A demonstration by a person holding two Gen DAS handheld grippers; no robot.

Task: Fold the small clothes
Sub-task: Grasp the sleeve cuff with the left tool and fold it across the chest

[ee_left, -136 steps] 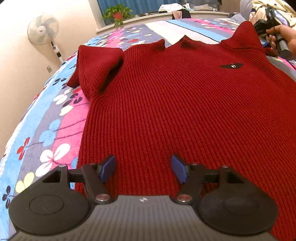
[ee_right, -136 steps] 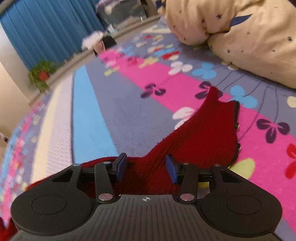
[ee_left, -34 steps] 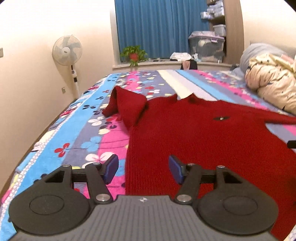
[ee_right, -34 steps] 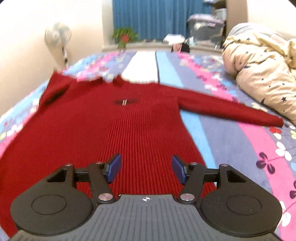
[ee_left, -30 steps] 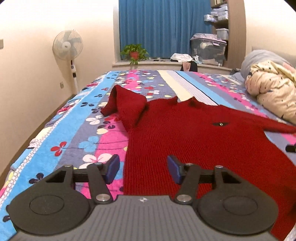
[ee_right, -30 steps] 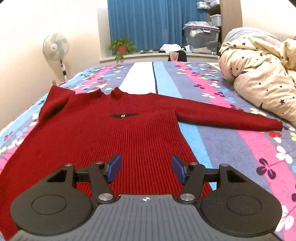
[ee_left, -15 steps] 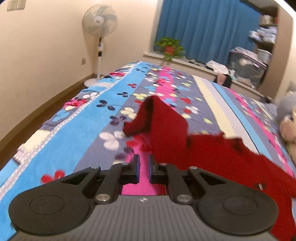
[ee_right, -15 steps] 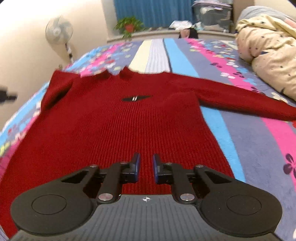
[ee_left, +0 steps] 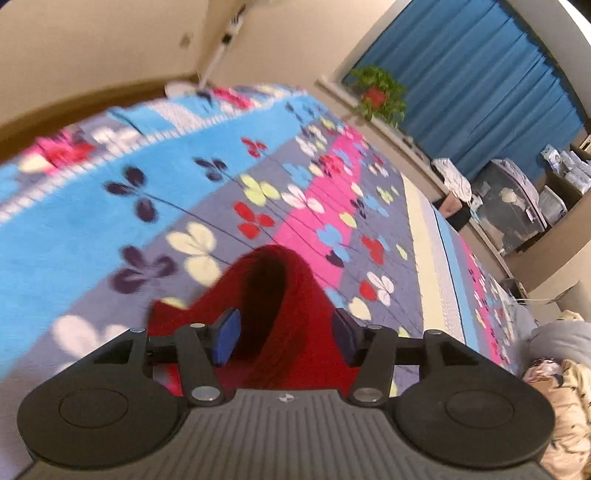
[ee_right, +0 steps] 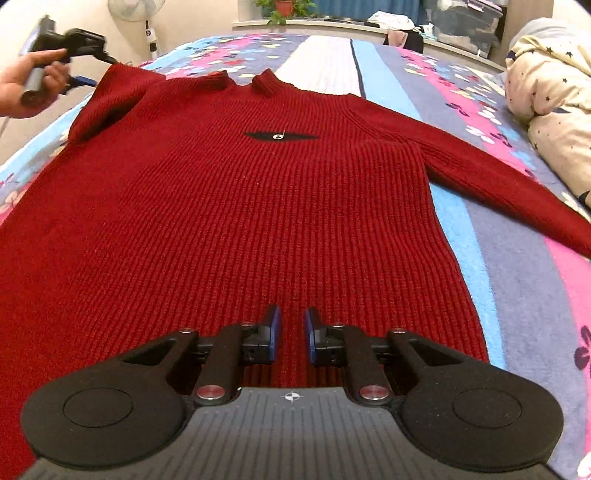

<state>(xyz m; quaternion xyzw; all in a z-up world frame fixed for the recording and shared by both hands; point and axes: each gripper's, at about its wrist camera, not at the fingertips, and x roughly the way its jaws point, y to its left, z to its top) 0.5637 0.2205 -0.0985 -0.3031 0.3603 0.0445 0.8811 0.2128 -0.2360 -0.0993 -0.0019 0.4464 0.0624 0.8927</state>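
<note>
The red sweater (ee_right: 236, 206) lies flat on the bed (ee_right: 517, 295). The left hand-held gripper (ee_left: 284, 334), jaws just opened wide around the crumpled sleeve (ee_left: 273, 291), should pinch its cuff. The right hand-held gripper (ee_right: 291, 330) is narrow and holds nothing, above the hem.

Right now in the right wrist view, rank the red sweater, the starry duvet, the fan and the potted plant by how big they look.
1. red sweater
2. starry duvet
3. fan and potted plant: similarly small, both cropped at the top edge, so unranked.
</note>
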